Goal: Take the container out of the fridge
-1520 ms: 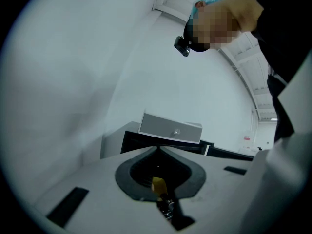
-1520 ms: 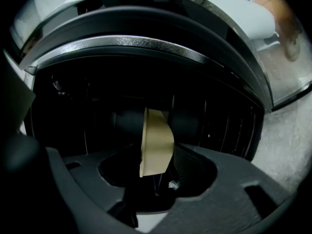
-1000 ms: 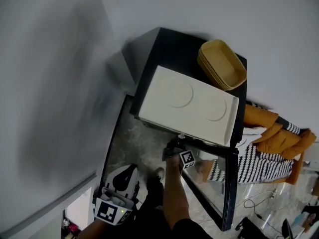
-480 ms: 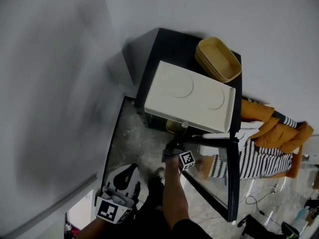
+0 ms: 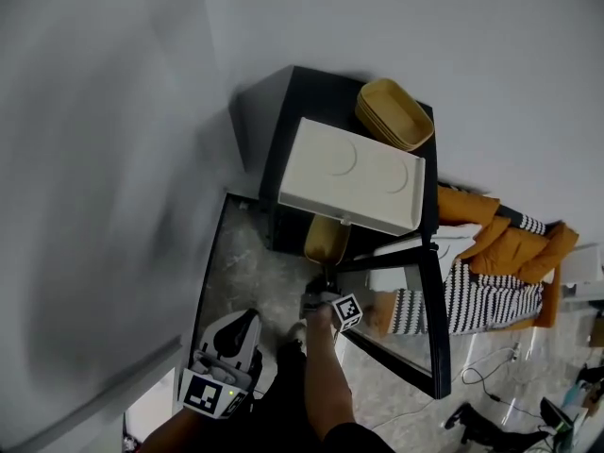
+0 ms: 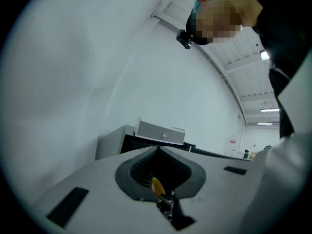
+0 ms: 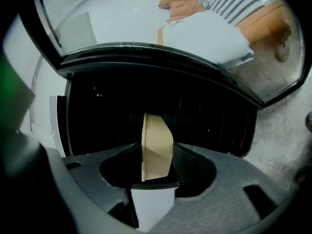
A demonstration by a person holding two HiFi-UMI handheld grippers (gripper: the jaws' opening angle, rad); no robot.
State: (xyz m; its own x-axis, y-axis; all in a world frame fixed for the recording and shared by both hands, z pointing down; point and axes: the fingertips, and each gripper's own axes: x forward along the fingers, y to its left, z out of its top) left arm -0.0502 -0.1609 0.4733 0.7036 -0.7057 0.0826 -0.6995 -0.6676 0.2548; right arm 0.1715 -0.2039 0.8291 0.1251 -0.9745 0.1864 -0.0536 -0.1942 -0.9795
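Presently, item by item, from the claw outward.

1. Right claw [image 7: 157, 149]: jaws closed on the near end of the tan container [image 7: 156, 139]. The grip looks firm, with nothing else between the jaws. In the head view the right claw [image 5: 324, 291] sits just in front of the fridge [image 5: 316, 92] mouth.

2. Tan container [image 5: 326, 241]: located at the fridge mouth, below the front edge of the fridge top, and directly ahead of the right claw.
   - Long axis: runs along the line from the claw into the fridge. The near end is held and the far end points at the dark interior.
   - Aspect: in the right gripper view it shows edge-on, with the rim toward that view's left.
   - Judgement: the coming move is a straight pull away from the fridge along that same axis. The right hand alone is placed for it.

3. Glass door [image 5: 436, 319]: swung open to the right of the fridge mouth and near the pull path.

4. White box [image 5: 351, 176]: lies on the fridge top.

5. Stacked yellow trays [image 5: 394, 113]: on the fridge top behind the white box.

6. Left claw [image 6: 158, 151]: jaws together, gripping nothing of the task. A small yellow sliver shows at the seam, and its nature cannot be told. In the head view the left claw [image 5: 236, 336] hangs well away from the fridge, low and to its left, and points at the wall.
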